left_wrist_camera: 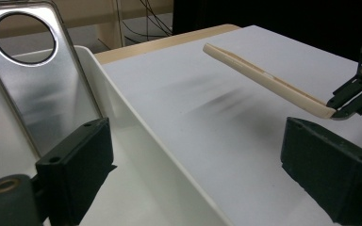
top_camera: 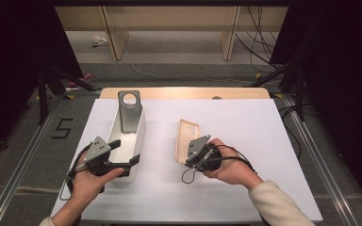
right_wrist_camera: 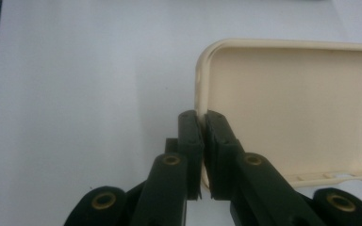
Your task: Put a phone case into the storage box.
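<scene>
Item: cream phone case [top_camera: 187, 139], soft shell, lying open-side up and tilted, its near end lifted off the white table sheet [top_camera: 245, 141]. Position taken from the white tray [top_camera: 139, 136]: the case is sitting to the tray's right, apart from it, roughly level with the tray's middle.

Holder: right gripper [right_wrist_camera: 202, 141], jaws closed on the thin side wall of the case at a near corner, one pad inside the rim and one outside. The grip is taking only a narrow strip of wall.

Second tool: left gripper [left_wrist_camera: 193, 165], jaws standing wide apart and holding nothing, straddling the tray's right wall at the tray's near end.

Also in the tray: grey metal plate [top_camera: 129, 110] with a round hole, leaning at the far end.

Risks, as judged:
- The case is hanging from one corner, so its weight is likely levering against the pads; it could swing, or slip out and drop onto the sheet.
- The wall is soft; a hard pinch could be bending it and letting the rim peel free.
- If the case is heading for the tray, its far end could be catching the tray's right wall or knocking the leaning plate over.
- The left gripper could be nudging the tray sideways, shifting the target.
</scene>
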Available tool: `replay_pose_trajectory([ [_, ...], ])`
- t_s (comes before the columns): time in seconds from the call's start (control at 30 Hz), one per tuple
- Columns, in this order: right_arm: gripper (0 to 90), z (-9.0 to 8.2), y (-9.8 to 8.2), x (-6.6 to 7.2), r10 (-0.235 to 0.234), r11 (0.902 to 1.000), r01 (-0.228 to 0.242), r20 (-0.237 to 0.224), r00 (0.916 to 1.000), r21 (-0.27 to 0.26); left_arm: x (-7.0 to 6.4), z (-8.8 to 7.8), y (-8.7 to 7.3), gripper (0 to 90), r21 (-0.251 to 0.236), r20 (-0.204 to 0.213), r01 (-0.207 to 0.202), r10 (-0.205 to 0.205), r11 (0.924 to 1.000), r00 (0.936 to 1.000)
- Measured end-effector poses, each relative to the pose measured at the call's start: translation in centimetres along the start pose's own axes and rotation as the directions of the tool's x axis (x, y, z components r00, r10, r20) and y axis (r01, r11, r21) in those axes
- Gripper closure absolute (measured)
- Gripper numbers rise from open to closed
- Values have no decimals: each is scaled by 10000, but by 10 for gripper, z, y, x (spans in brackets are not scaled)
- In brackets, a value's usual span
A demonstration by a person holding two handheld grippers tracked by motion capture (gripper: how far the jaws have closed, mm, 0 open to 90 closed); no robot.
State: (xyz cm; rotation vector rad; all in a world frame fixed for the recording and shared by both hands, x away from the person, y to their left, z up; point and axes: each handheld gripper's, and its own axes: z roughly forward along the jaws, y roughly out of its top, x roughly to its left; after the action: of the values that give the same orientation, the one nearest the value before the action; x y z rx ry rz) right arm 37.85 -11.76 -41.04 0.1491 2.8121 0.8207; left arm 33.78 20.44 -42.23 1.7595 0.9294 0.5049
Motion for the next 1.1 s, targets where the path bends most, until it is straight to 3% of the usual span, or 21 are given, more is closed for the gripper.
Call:
replay_pose_trajectory([
  [0.37, 864, -5, -2, 16, -180, 9994, 175, -144, 9997, -312, -12, 15, 19, 110, 94, 382, -38, 34, 9999, 9993],
  [0.67, 864, -6, -2, 23, -315, 9989, 311, -103, 9995, -360, -26, 54, 43, 140, 712, 824, -157, 98, 9973, 9966],
  [1.1, 864, -7, 1, 26, -447, 9981, 443, -80, 9990, -417, -31, 116, 73, 203, 2354, 824, -32, -166, 9719, 9965],
])
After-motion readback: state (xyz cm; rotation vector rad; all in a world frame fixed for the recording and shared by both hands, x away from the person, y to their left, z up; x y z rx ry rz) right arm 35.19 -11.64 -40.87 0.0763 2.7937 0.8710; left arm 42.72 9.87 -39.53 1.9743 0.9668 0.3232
